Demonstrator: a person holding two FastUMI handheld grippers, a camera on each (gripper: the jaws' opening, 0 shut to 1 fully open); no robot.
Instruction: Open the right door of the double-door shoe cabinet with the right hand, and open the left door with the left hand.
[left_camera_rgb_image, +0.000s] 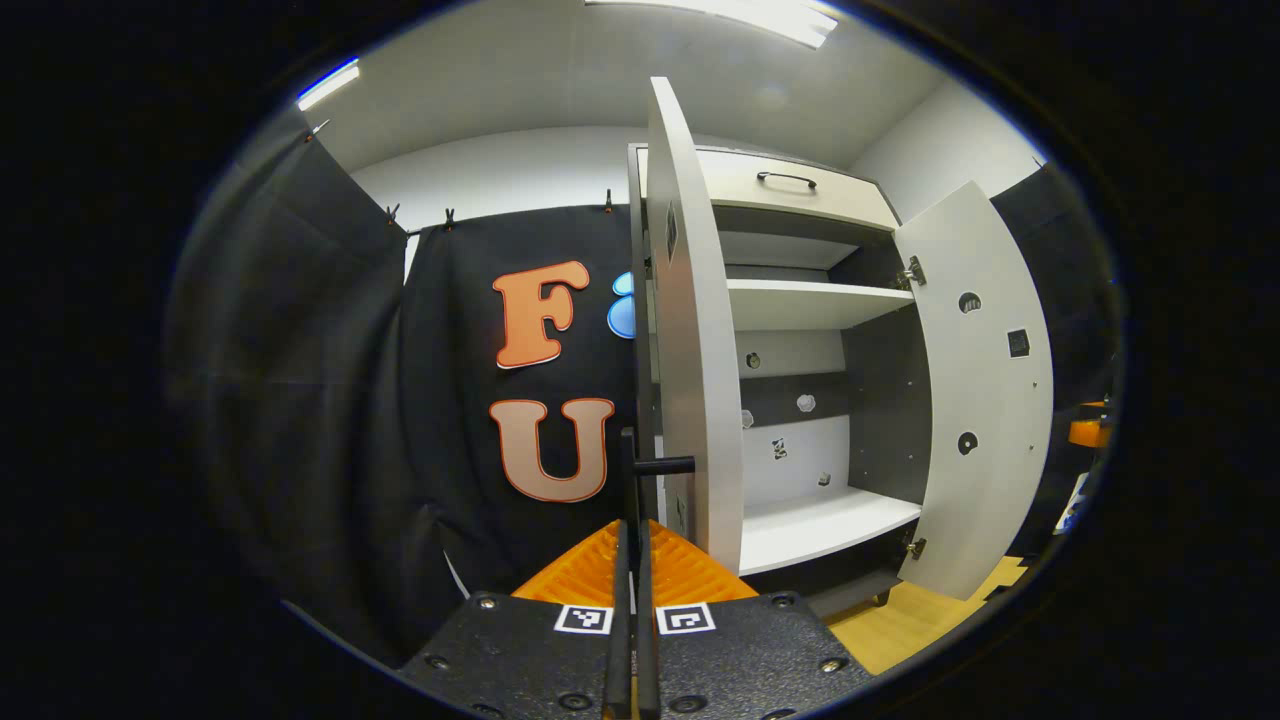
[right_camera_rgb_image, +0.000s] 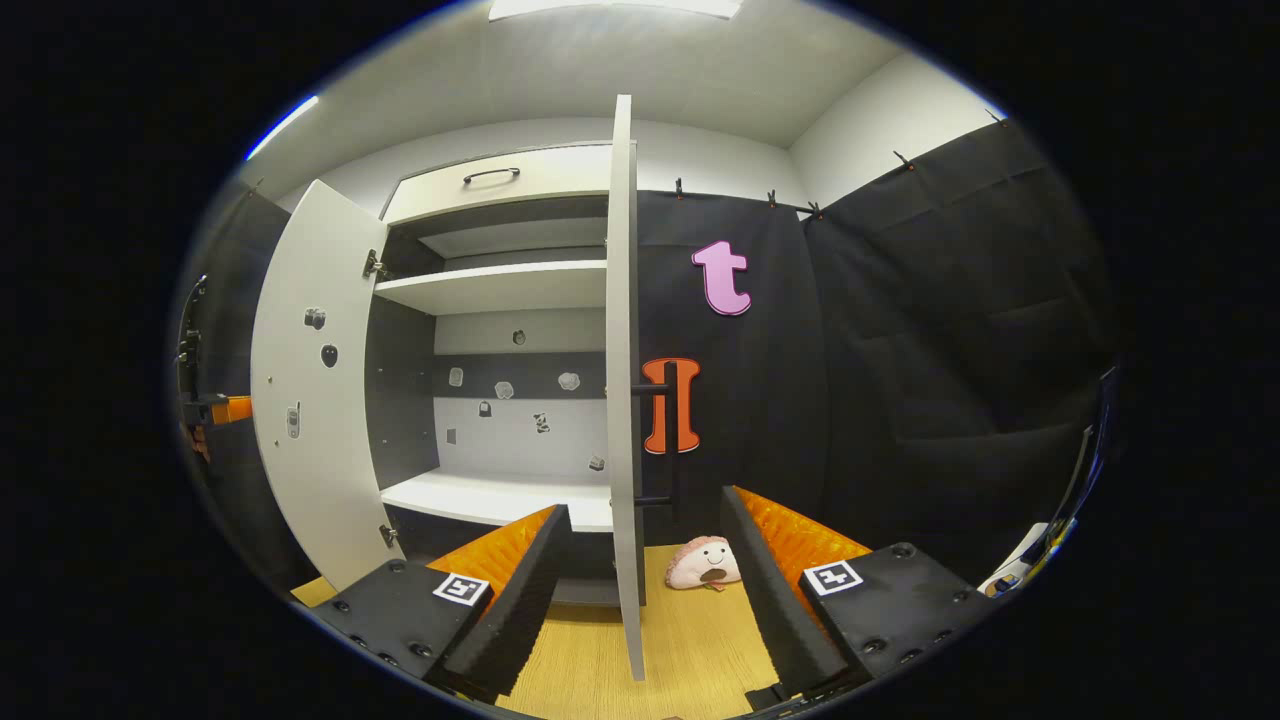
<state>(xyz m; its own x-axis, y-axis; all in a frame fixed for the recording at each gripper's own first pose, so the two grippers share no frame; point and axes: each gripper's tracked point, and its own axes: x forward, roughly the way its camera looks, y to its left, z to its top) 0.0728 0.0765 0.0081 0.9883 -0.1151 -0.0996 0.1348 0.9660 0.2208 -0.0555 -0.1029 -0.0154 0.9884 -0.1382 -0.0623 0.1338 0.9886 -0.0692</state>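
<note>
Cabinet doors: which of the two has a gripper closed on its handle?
The left door: the left gripper is shut on its black handle. The right door stands edge-on, ungripped, inside the open right gripper.

Wooden floor (right_camera_rgb_image: 690, 630), white ceiling (right_camera_rgb_image: 600, 70)

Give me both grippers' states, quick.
Left gripper: shut on the left door handle.
Right gripper: open, its fingers on either side of the right door, not gripping it.

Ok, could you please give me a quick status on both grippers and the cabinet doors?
Left gripper shut on left door handle. Right gripper open, straddling right door edge. Both doors swung open. Plush toy on floor beside cabinet.
</note>
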